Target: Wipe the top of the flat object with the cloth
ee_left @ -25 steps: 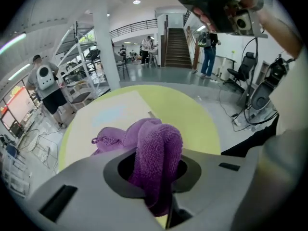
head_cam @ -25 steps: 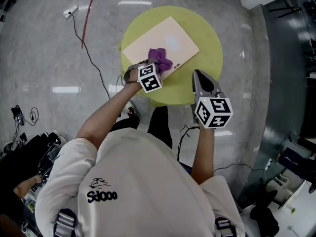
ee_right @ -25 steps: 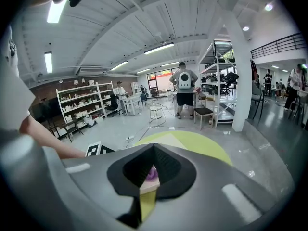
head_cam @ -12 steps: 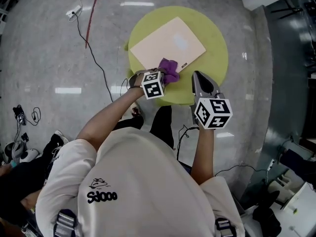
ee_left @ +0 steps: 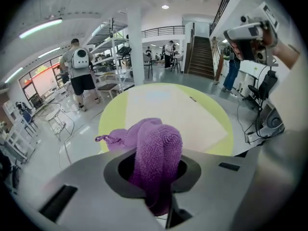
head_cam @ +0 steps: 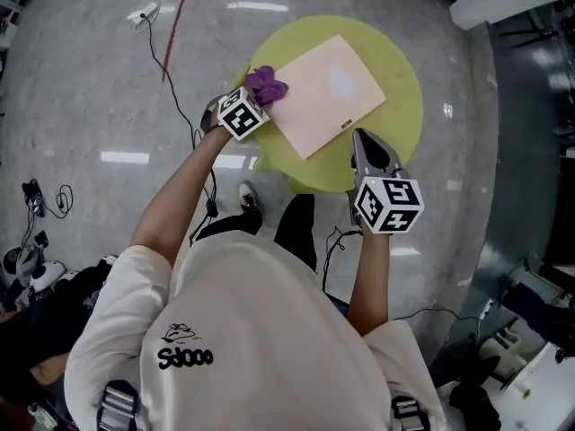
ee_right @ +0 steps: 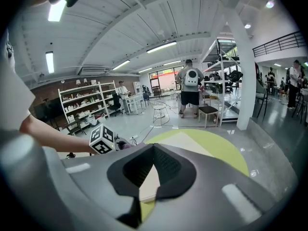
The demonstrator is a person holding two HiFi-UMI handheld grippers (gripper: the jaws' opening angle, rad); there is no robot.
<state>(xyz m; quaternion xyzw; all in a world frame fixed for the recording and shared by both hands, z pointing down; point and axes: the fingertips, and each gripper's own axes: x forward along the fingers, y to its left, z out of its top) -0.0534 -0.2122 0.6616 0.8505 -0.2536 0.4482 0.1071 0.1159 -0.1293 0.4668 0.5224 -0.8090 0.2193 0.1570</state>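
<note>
Left jaws: clamped on the purple cloth; a bunched fold stands up between them, a small loop tail hangs off to one side
Right jaws: closed together, nothing held; only board and table visible past them
Left gripper: at the left corner of the flat board; contact of cloth with the board surface not resolvable
Right gripper: just off the board's near right edge, over the round table; idle by the look of it
Board position: on the table, turned diagonally, most of the top bare and uncovered
Key relation: whole board lies ahead and to the right of the cloth-holding jaws; long edges run from that left corner away from the person; judged next stroke is along that axis, cloth pressed down
Nearer hand: left, already at the board with the cloth; right near but empty
Materials: cloth is looped terry, soft, crumpled into a wad; board pale cream, thin, rigid, smooth with a faint sheen; table top matte yellow-green
Risk (judged): light board may slide under a hard drag
</note>
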